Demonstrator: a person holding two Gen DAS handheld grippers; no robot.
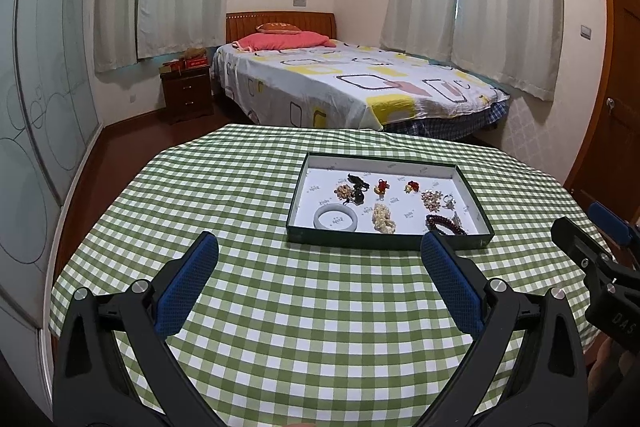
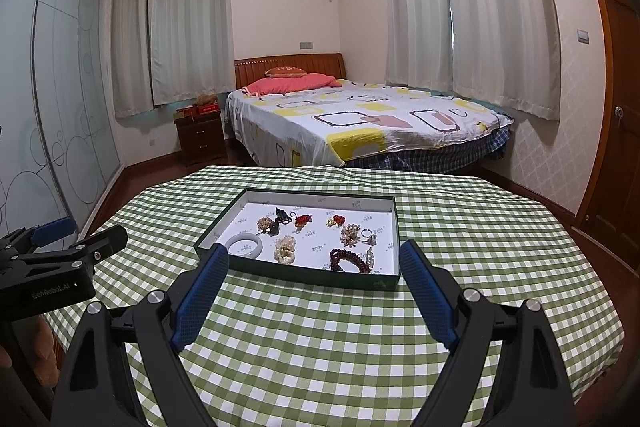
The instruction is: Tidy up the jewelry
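Note:
A dark green shallow box (image 1: 384, 242) with a white floor sits on the green checked tablecloth; it also shows in the right wrist view (image 2: 296, 277). Inside lie several jewelry pieces: a pale jade bangle (image 1: 335, 217) (image 2: 245, 245), a cream bead bracelet (image 1: 383, 219) (image 2: 285, 249), a dark red bead bracelet (image 1: 444, 225) (image 2: 349, 260), red charms (image 1: 382, 185) (image 2: 303, 219) and a ring (image 2: 369, 235). My left gripper (image 1: 320, 247) is open and empty, just short of the box. My right gripper (image 2: 314, 257) is open and empty, its fingertips at the box's near wall.
The round table (image 1: 280, 307) carries only the box. A bed (image 1: 352, 83) stands behind it, a nightstand (image 1: 187, 93) at the back left, a glass wardrobe (image 1: 36, 107) on the left, a wooden door (image 1: 616, 131) on the right.

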